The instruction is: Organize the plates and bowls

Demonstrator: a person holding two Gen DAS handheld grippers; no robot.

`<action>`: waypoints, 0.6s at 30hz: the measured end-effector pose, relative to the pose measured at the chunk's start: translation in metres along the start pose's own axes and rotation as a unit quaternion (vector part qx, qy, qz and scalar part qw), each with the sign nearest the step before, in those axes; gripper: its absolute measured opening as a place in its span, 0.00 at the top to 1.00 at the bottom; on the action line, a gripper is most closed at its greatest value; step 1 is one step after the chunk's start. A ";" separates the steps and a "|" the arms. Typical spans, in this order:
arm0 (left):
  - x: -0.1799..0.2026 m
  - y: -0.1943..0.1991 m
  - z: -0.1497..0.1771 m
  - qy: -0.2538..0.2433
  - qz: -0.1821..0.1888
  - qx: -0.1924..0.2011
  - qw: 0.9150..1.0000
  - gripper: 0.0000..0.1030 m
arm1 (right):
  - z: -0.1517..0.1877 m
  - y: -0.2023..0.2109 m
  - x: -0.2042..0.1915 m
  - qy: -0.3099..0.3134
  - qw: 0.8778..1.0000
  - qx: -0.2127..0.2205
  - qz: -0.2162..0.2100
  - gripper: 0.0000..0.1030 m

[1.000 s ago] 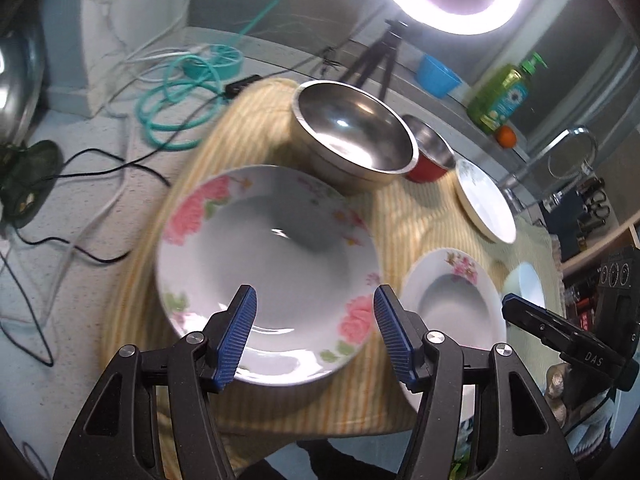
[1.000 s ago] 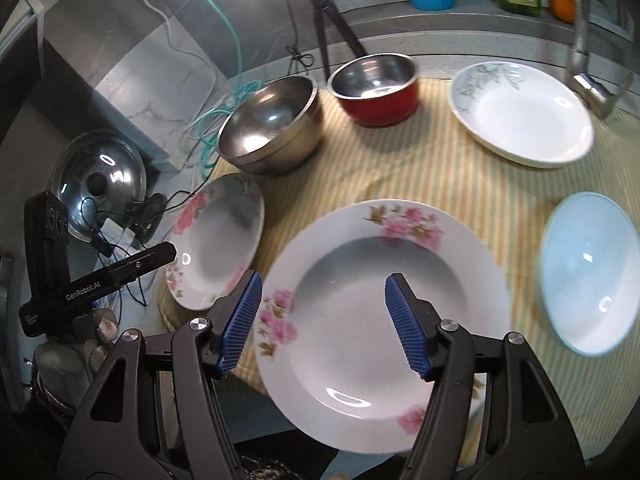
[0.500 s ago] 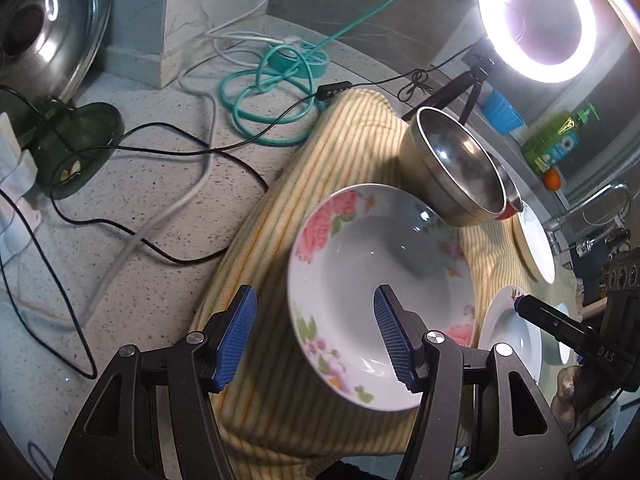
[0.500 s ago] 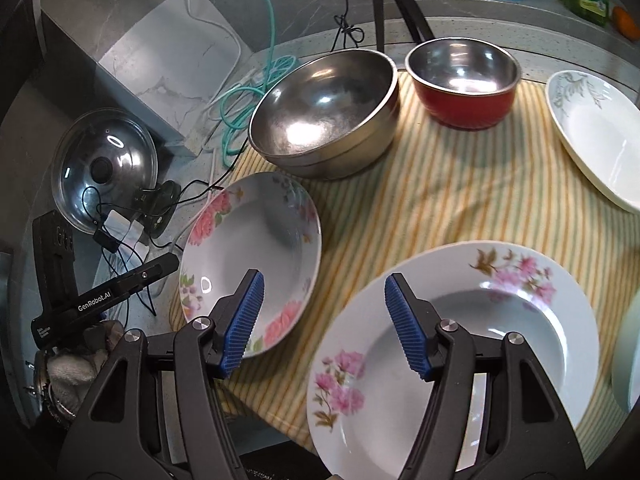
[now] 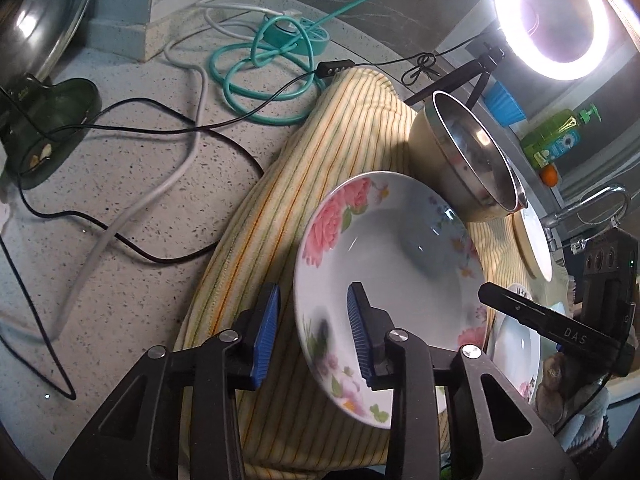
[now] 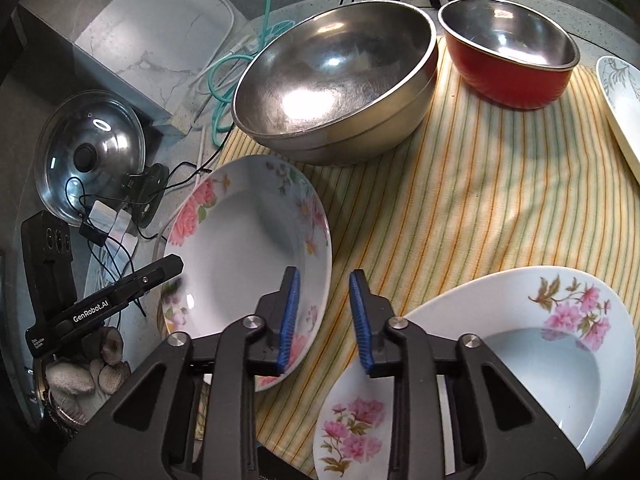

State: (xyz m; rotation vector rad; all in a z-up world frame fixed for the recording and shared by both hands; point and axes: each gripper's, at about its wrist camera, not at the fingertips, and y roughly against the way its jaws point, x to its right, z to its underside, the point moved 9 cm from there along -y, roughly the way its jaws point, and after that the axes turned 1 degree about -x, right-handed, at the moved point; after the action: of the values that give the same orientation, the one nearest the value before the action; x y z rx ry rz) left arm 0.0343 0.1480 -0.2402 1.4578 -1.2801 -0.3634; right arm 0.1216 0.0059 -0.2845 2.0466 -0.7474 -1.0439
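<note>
A rose-patterned deep plate (image 5: 396, 248) (image 6: 240, 248) lies on the striped yellow cloth (image 6: 460, 208). My left gripper (image 5: 312, 328) is open, its jaws astride the plate's left rim. My right gripper (image 6: 324, 312) is open, its jaws astride the plate's right rim. A second floral plate (image 6: 540, 344) lies at my right gripper's right. A large steel bowl (image 6: 336, 76) and a red bowl (image 6: 512, 52) stand behind. A white plate (image 6: 624, 112) lies at the far right.
Cables (image 5: 120, 128) and a teal coiled cord (image 5: 260, 72) cross the speckled counter on the left. A glass pot lid (image 6: 88, 152) stands at the left. A ring light (image 5: 552, 20), soap bottle (image 5: 556, 136) and tap (image 5: 592, 208) are at the back right.
Both grippers moved in on the rose plate from either side and narrowed their jaws around its rim. The right gripper shifted left, away from the second floral plate.
</note>
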 end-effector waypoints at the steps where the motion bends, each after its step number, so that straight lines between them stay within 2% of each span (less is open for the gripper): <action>1: 0.000 -0.001 0.000 0.001 0.002 -0.001 1.000 0.76 | 0.000 -0.002 0.000 -0.001 1.000 -0.001 0.000 0.81; 8: 0.001 -0.005 0.001 -0.005 0.004 -0.007 1.000 0.82 | 0.000 -0.008 0.001 -0.006 1.000 -0.008 -0.004 0.90; 18: 0.003 -0.003 0.003 -0.012 0.003 -0.006 1.000 0.82 | 0.000 -0.006 -0.001 -0.010 1.000 -0.006 0.000 0.90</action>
State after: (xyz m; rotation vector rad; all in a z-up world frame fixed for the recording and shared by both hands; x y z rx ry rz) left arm 0.0347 0.1428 -0.2427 1.4440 -1.2986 -0.3846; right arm 0.1223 0.0097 -0.2890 2.0297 -0.7499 -1.0666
